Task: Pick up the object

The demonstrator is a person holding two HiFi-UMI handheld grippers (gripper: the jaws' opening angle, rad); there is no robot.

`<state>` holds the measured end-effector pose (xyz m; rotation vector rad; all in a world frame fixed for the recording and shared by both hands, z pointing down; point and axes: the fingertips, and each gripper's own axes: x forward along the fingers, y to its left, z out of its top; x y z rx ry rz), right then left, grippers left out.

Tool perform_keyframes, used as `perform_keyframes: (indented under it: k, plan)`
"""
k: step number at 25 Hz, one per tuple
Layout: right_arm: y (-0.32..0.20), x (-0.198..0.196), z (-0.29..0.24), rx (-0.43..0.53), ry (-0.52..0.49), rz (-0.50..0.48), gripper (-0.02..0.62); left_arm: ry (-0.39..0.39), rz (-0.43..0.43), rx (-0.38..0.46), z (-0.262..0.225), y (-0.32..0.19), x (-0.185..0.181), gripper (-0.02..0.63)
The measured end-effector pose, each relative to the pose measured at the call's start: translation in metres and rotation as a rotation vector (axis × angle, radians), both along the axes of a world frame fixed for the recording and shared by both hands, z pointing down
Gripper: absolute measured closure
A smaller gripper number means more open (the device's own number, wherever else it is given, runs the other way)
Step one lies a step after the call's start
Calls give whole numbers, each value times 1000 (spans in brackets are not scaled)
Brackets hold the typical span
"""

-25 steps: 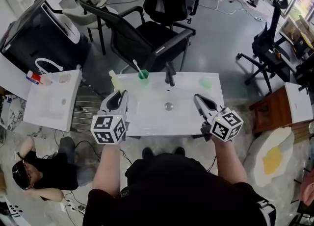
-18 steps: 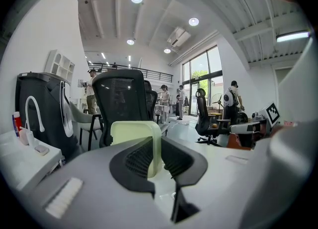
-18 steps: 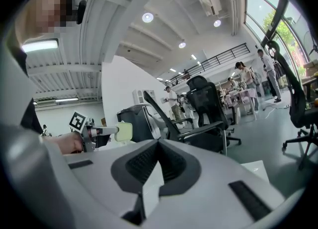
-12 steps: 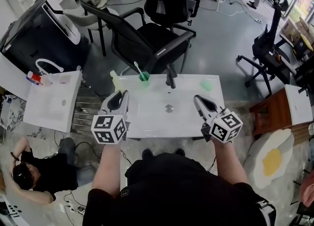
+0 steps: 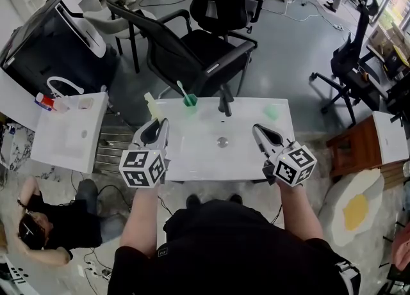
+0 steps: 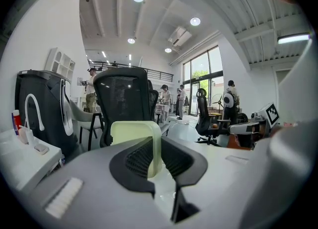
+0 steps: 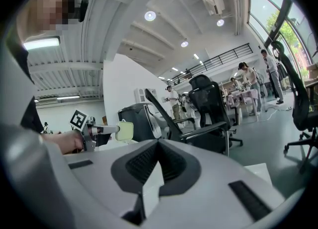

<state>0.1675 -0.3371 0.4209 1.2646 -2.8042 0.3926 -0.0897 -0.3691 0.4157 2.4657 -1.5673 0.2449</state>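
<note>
Slab clamped in left hand-held gripper

Left hand-held gripper [image 5: 156,123] is clenched on a pale yellow-green, round-cornered slab [image 5: 148,104]. In the left gripper view the ribbed black pads [image 6: 139,157] press its sides and the slab [image 6: 134,136] stands upright between them. It sits over the far left corner of the white washbasin tabletop [image 5: 192,159], just left of a green plastic cup [image 5: 189,100] holding a toothbrush. Whether it touches the surface cannot be told. The right hand-held gripper [image 5: 257,128] hovers over the tabletop's right side, jaws pressed together on nothing [image 7: 158,143]. A black metal tap [image 5: 224,103] stands at the back edge, between the two.
</note>
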Motion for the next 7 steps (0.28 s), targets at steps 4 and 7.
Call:
perform_keyframes:
  k: [4,7]
  plan:
    - [0,-2,2,-5,2,-3,584,2,2,-4,1,-2,-1,548]
    - [-1,-2,2,-10,4,-4,584,4,3,-9,1,-3,-1,548]
